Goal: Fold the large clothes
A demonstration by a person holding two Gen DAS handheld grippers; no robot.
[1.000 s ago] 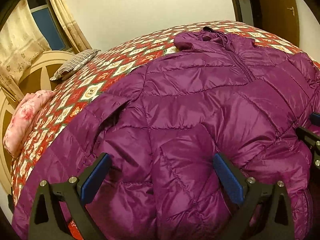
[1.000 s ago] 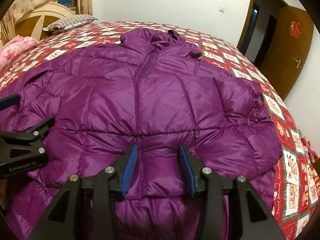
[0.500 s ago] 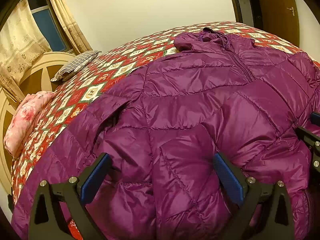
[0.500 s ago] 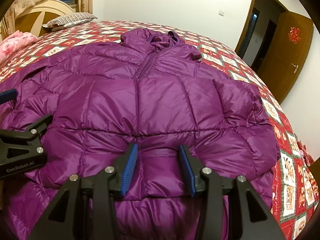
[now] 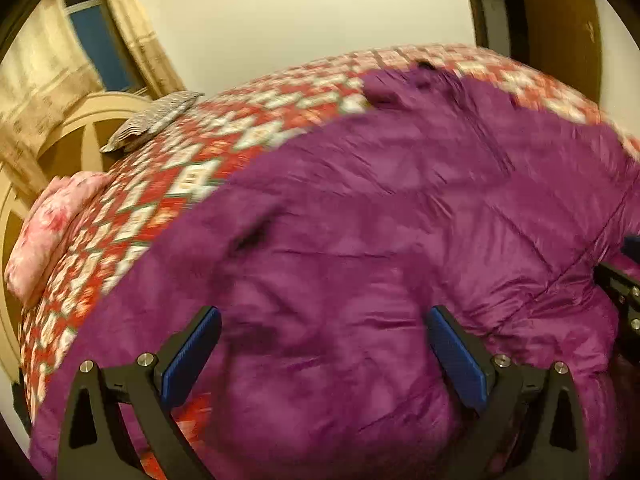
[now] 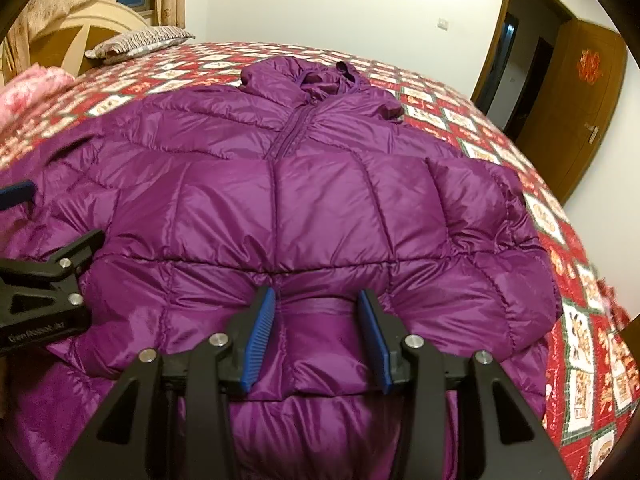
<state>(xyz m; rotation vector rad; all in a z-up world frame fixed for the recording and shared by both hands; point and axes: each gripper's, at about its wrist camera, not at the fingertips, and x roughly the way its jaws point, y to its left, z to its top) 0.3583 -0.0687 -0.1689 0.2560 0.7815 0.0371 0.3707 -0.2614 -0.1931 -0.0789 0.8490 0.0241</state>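
- Purple down jacket [image 6: 304,208]: spread front-up across the bed [image 6: 580,320], hood toward the far wall, zip closed; lower part already turned up over the body, its folded edge lying nearest the grippers; right sleeve bunched at the bed's right side.
- Right gripper [image 6: 316,332]: jaws opening, wider than a second ago; a puffed ridge of the jacket's hem sits between the blue pads; the fabric fills the gap, but whether the pads still press on it is hard to tell; judged a release of the fold just laid.
- Left gripper [image 5: 320,356]: jaws spread wide, nothing pinched; jacket fabric bulges between them untouched; its view has gone blurred where half a second ago it was sharp, so this hand is moving off while the right stays put.
- Meaning for the task: the bottom fold looks set down; likely next is a fresh grasp, perhaps of a sleeve or a side; not yet begun.
- Surroundings: striped pillow [image 6: 140,42] and pink bedding [image 5: 48,232] at the headboard; door [image 6: 580,108] ajar at right.
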